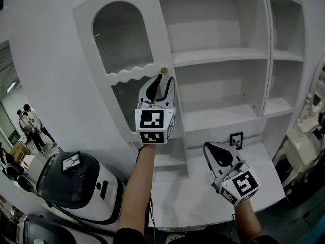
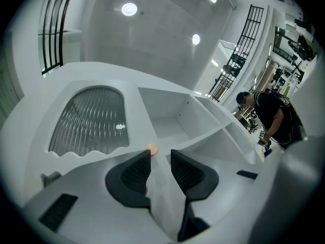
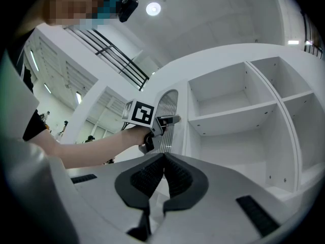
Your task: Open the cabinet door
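The cabinet door (image 1: 133, 74) hangs swung out from the left side of the cabinet at a wide angle to its front, so the shelves (image 1: 218, 56) behind it stand exposed. Judged from that, the opening is mostly done. Its small round knob (image 1: 163, 70) sits on the free edge, level with the wavy rail under the ribbed glass pane (image 1: 122, 34). The left gripper (image 1: 163, 81) is just below that knob. Its own view shows the fingers narrowly apart with the door's thin edge running between them, a pad on either face, and the knob at the tip of the left-hand finger. To finish the swing well, the hold should probably be light and the hand carried along the arc about the hinge rather than pulled straight, so the edge neither twists out of the pads nor strains the hinges. The right gripper (image 1: 210, 147) hovers low over the countertop (image 1: 203, 197), well apart from the door, its fingers closed tip to tip on nothing. It seems best left clear of the door's path
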Demonstrator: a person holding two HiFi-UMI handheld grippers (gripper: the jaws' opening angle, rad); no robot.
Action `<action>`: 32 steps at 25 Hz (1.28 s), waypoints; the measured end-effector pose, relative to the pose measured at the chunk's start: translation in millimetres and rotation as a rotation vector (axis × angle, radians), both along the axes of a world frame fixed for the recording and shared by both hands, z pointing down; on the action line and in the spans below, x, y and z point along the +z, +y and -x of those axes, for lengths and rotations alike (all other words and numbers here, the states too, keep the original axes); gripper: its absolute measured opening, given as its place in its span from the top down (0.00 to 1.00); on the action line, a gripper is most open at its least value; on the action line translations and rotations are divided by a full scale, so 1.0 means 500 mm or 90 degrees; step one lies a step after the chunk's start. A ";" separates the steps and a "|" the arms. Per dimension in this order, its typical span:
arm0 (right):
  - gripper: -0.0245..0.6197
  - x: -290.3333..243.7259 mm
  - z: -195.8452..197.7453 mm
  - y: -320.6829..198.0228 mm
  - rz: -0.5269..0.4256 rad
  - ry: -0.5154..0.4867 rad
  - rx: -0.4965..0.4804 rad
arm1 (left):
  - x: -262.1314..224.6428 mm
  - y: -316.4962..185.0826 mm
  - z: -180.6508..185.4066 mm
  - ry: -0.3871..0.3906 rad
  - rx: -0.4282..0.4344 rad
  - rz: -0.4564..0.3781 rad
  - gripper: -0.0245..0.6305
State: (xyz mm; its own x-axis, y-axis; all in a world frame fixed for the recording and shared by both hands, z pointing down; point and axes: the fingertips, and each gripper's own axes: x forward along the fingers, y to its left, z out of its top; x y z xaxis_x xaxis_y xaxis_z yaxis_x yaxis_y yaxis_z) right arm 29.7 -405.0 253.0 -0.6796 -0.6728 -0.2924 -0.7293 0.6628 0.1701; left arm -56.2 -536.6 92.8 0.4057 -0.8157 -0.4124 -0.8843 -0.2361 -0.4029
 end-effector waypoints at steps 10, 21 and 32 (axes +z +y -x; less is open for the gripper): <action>0.94 0.005 -0.019 -0.002 0.004 0.006 0.009 | -0.028 -0.033 0.010 0.029 -0.014 -0.004 0.78; 0.94 0.010 -0.037 0.002 0.007 0.004 0.016 | -0.049 -0.050 0.009 0.037 -0.053 -0.012 0.82; 0.94 0.019 -0.030 0.006 0.014 -0.008 0.006 | -0.046 -0.029 0.008 0.029 -0.056 -0.026 0.83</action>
State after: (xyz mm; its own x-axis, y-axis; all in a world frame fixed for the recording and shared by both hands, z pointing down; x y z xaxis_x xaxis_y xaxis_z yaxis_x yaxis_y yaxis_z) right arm 44.9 -401.9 262.5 -0.6702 -0.6848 -0.2862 -0.7370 0.6597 0.1470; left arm -60.3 -551.2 69.6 0.3129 -0.8297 -0.4624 -0.9186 -0.1407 -0.3692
